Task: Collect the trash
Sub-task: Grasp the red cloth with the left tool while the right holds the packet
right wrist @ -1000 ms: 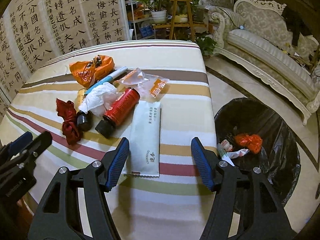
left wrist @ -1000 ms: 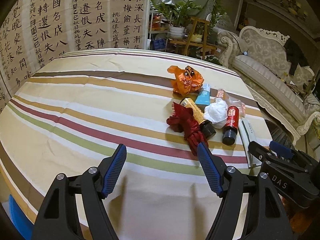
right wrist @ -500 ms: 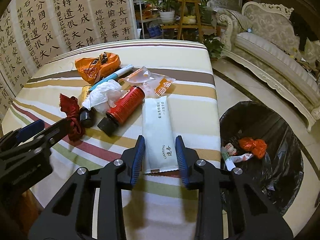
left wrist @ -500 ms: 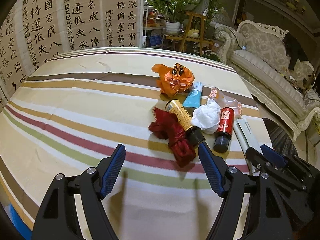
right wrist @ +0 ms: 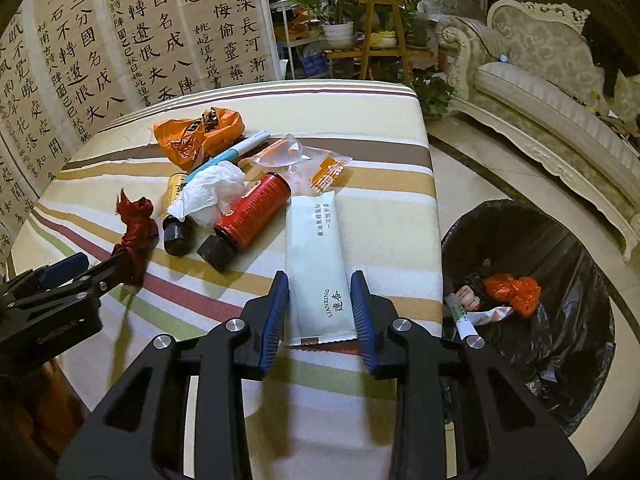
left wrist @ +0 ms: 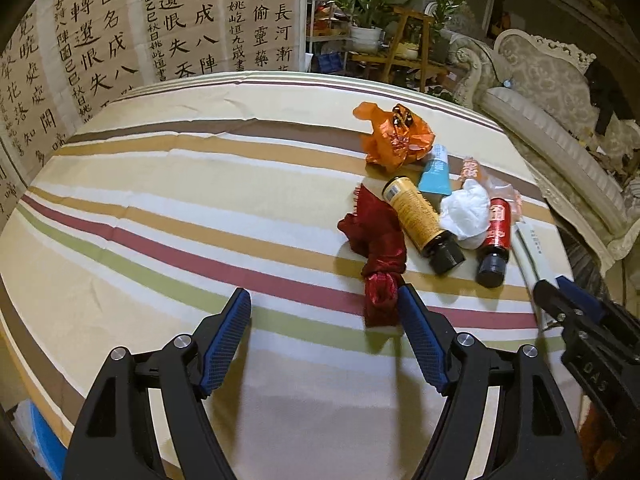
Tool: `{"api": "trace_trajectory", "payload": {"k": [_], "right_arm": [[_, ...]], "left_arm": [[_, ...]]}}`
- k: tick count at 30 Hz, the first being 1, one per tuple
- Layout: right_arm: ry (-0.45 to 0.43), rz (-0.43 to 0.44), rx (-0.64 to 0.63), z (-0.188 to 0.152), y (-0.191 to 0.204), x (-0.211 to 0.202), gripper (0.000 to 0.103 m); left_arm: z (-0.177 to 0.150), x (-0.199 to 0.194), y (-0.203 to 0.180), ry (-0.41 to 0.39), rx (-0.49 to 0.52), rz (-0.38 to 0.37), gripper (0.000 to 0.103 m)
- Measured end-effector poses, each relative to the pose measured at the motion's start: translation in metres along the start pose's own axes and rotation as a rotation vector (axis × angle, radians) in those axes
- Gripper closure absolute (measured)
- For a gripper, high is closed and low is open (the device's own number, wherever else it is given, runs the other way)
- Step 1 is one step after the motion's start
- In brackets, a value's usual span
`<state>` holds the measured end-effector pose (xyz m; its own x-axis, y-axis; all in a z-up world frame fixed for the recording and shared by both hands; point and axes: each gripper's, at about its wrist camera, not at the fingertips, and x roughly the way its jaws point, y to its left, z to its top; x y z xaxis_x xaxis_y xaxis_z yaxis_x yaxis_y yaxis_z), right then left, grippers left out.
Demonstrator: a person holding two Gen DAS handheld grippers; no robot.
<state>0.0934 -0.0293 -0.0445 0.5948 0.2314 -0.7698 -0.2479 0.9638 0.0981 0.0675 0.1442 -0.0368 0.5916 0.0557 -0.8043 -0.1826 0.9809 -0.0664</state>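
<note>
I'm working over the striped table [right wrist: 384,184], bin [right wrist: 568,240] just off its right edge. I'm bracketing the white sachet [right wrist: 316,256] near that edge with the right gripper [right wrist: 320,312], narrowed but not visibly clamped; should squeeze centered. Left gripper [left wrist: 324,340] is hanging wide open beside the red wrapper [left wrist: 380,256].

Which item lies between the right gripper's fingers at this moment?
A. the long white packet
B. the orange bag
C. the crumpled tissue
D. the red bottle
A: in the right wrist view the right gripper has a finger on each side of the near end of the long white packet, while the other items lie farther back on the table.
</note>
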Motion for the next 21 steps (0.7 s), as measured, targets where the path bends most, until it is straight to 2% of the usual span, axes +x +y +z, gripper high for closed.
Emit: {"api": "trace_trajectory", "payload": {"k": [8, 15, 17, 21], "right_arm": [[0.001, -0.001, -0.001, 0.0, 0.0, 0.0, 0.072], [0.001, -0.004, -0.004, 0.0, 0.001, 0.0, 0.072], [0.001, -0.008, -0.007, 0.0, 0.001, 0.0, 0.072], [0.002, -0.017, -0.014, -0.001, 0.003, -0.001, 0.072]], "left_arm": [[0.008, 0.009, -0.016, -0.018, 0.03, -0.005, 0.03], [0.004, 0.008, -0.02, -0.021, 0.08, -0.019, 0.072], [0.002, 0.007, -0.021, -0.03, 0.096, -0.022, 0.079], [0.0, 0.005, -0.02, -0.033, 0.1, -0.035, 0.081]]}}
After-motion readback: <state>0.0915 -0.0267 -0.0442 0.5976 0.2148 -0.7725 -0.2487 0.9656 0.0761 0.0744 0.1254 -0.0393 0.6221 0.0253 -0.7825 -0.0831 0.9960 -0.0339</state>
